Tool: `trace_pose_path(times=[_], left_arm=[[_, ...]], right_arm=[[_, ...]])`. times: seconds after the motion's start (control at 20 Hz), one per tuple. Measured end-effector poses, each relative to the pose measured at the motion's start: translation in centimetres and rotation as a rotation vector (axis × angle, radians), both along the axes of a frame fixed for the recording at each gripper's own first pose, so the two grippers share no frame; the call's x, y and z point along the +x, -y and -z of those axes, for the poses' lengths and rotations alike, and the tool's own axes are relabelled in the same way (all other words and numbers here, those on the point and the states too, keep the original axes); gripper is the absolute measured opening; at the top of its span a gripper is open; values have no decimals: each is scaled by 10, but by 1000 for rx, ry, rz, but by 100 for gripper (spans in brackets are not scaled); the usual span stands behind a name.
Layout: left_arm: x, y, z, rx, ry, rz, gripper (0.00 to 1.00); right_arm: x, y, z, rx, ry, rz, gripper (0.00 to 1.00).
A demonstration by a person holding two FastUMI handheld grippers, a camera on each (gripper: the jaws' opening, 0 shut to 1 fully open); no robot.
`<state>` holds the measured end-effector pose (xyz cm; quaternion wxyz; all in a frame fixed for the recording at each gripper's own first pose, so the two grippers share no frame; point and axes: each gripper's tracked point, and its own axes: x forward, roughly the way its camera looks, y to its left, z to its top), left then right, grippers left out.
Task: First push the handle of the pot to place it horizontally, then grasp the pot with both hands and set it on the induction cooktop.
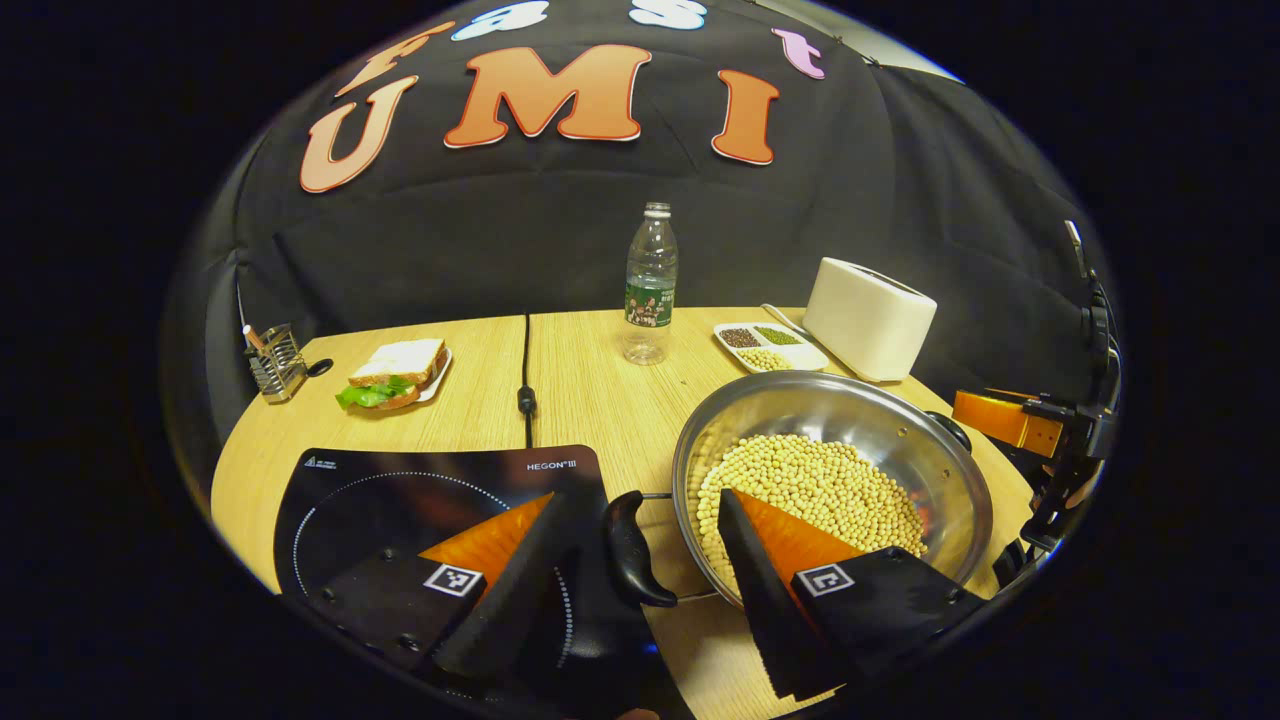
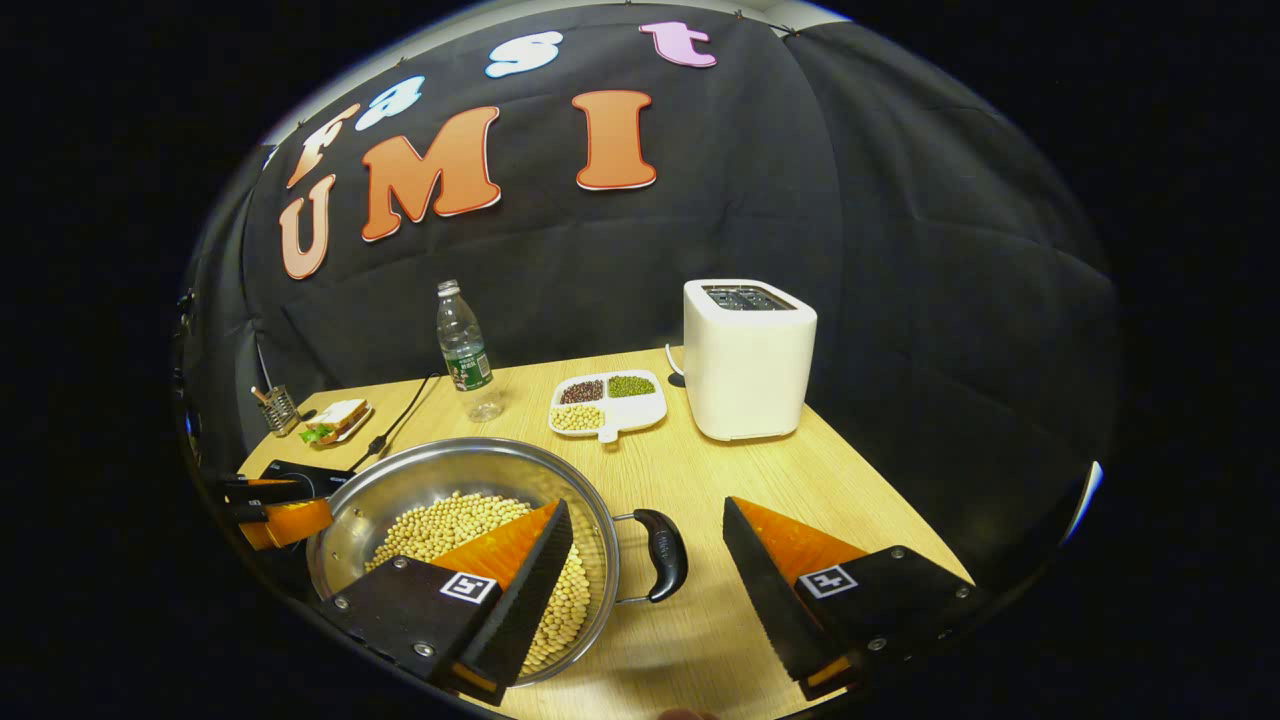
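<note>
Pot (image 2: pixel 460 530) handles betw. open claws

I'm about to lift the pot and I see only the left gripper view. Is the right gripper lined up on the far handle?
Observer: Yes. The right gripper is open, and the far handle lies in the gap between its fingers, touching neither.
Operator: Where do its fingers sit against the pot?
Observer: One finger is above the soybeans inside the pot; the other finger is above the table.
Operator: Is anything crowding that side?
Observer: No. The toaster stands farther back, with a strip of table between it and the handle.
</note>
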<state>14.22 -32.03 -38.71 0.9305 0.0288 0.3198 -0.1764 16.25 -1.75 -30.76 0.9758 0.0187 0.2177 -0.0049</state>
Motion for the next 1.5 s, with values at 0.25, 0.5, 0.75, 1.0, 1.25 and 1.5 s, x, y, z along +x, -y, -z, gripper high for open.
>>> trace_pose_path(times=[0.25, 0.5, 0.75, 1.0, 1.25, 1.5], left_arm=[[-4, 5, 14, -27, -65, -7, 99], [-4, 5, 13, -38, -73, -23, 99], [-2, 5, 13, -68, -94, -53, 97], [-5, 16, 15, -36, -97, -26, 95], [-5, 31, 31, -46, -153, -26, 87], [1, 59, 49, -185, -266, -18, 67]], right_arm=[[7, -11, 21, 5, -55, -31, 95], [11, -16, 35, 21, -102, -44, 95], [16, -10, 43, 53, -140, -22, 86], [8, -6, 48, 104, -188, -41, 60], [-6, 22, 47, 113, -204, -9, 52], [-9, 38, 46, 101, -194, 33, 52]])
